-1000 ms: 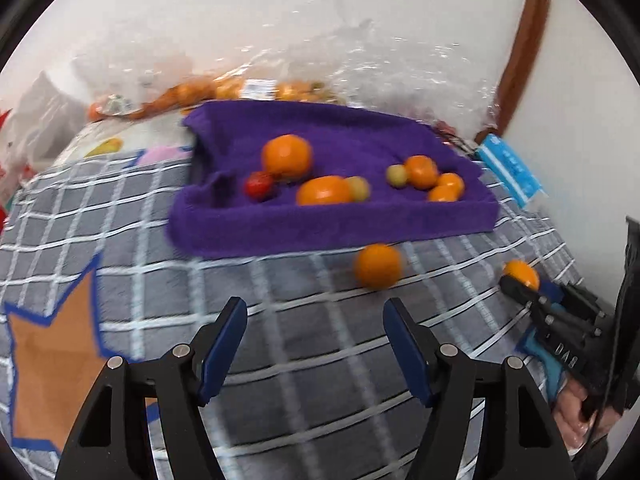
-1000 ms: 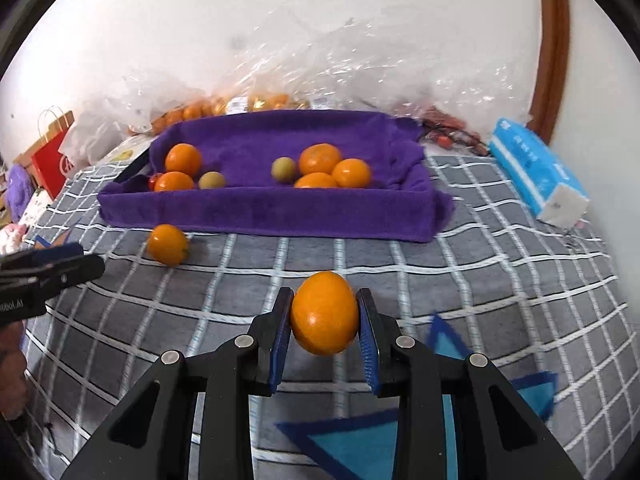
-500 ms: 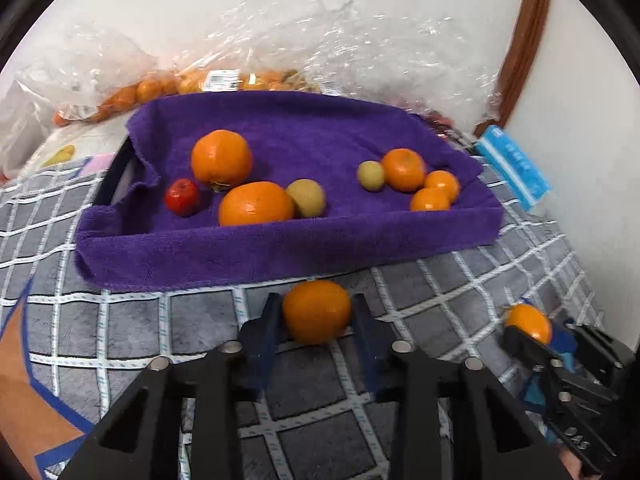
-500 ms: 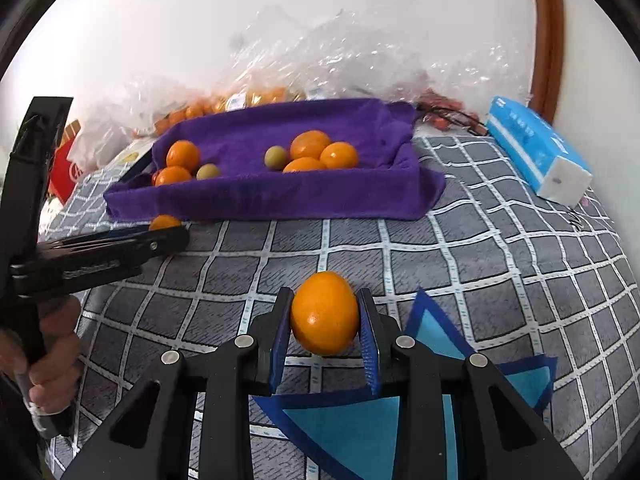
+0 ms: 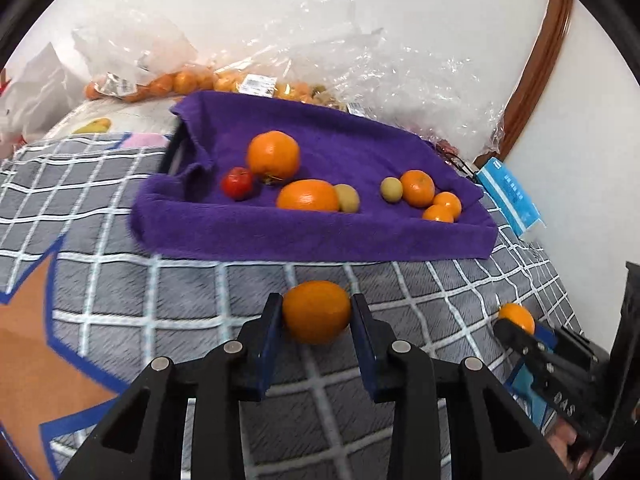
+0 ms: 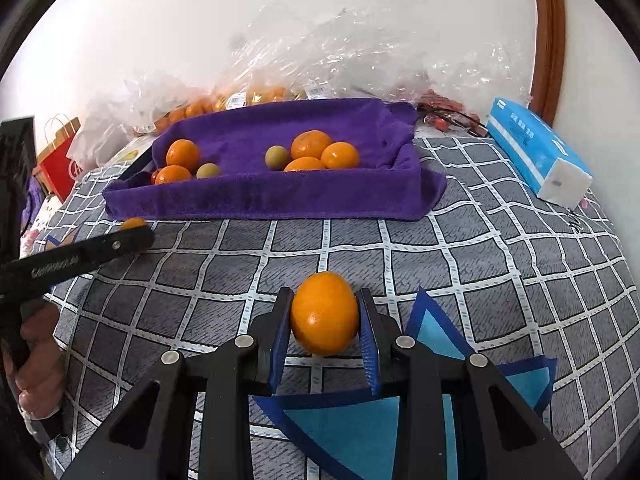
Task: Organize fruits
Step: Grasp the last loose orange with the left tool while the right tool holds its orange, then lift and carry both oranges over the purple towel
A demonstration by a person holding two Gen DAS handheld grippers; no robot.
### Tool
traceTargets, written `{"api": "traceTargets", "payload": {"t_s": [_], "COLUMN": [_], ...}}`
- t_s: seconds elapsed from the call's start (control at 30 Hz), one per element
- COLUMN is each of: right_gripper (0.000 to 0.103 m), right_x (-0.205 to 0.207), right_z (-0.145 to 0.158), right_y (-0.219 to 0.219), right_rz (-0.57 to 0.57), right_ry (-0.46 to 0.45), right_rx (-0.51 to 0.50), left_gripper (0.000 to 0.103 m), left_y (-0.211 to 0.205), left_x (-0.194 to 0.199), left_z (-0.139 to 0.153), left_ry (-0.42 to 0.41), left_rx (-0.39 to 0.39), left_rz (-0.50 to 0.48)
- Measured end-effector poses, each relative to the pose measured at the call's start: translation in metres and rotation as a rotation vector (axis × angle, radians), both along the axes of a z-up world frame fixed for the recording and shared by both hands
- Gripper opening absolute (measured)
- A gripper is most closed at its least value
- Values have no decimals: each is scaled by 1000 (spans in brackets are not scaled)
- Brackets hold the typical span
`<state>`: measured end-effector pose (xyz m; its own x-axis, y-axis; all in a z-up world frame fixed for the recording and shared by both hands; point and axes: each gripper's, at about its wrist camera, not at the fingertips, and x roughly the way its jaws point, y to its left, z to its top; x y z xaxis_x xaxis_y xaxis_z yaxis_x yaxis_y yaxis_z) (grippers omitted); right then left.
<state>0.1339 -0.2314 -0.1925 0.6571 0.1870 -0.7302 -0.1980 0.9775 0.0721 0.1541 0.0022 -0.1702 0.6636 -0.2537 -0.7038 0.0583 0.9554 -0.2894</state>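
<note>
My left gripper [image 5: 316, 316] is shut on an orange [image 5: 317, 311], just in front of the purple towel-lined tray [image 5: 312, 240]. My right gripper [image 6: 325, 320] is shut on another orange [image 6: 325, 312], farther back over the checked cloth. The tray [image 6: 272, 196] holds two large oranges, a small red fruit [image 5: 237, 183], two green-yellow fruits and three mandarins [image 5: 428, 196]. The right gripper and its orange [image 5: 516, 317] show at the right edge of the left wrist view. The left gripper's finger [image 6: 80, 258] shows at left in the right wrist view.
Clear plastic bags with several oranges [image 5: 188, 82] lie behind the tray by the wall. A blue tissue pack [image 6: 536, 156] lies to the tray's right. A red paper bag [image 6: 58, 160] stands at far left. The grey checked cloth [image 6: 460, 272] covers the surface.
My left gripper moved forward to the loose orange in front of the tray and closed on it. My right gripper kept hold of its orange and barely moved.
</note>
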Motion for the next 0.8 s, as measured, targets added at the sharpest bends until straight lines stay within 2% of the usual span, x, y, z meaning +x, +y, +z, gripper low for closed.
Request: {"api": "traceTargets", "payload": {"t_s": [0.1,0.2,0.47,0.57,0.7,0.8], "right_gripper": [31,31,31,31,32,31], "right_x": [0,-1,-6,-7,-8,-8], "right_z": [0,0,3,4,17,34], "right_y": [2,4,4,7,16,25], "right_rz": [3,-17,-19,-22,-4,10], "right_ry": [-1,-4,-18,30,47,22], "right_rx": [-9,-39,-17,21,70,34], "left_gripper": [32,32,32,32,32,32], "left_y": [11,19,22,28,33,46], "left_x": [-7,-12,-17,-22,-32,-39], "left_z": [-3,-2,-1,-2,9,25], "left_ry": [15,-6,-8,18,11,13], "left_rx": [-22,-69,-51,-18,87,109], "left_rz": [22,32,62,72,54,75]}}
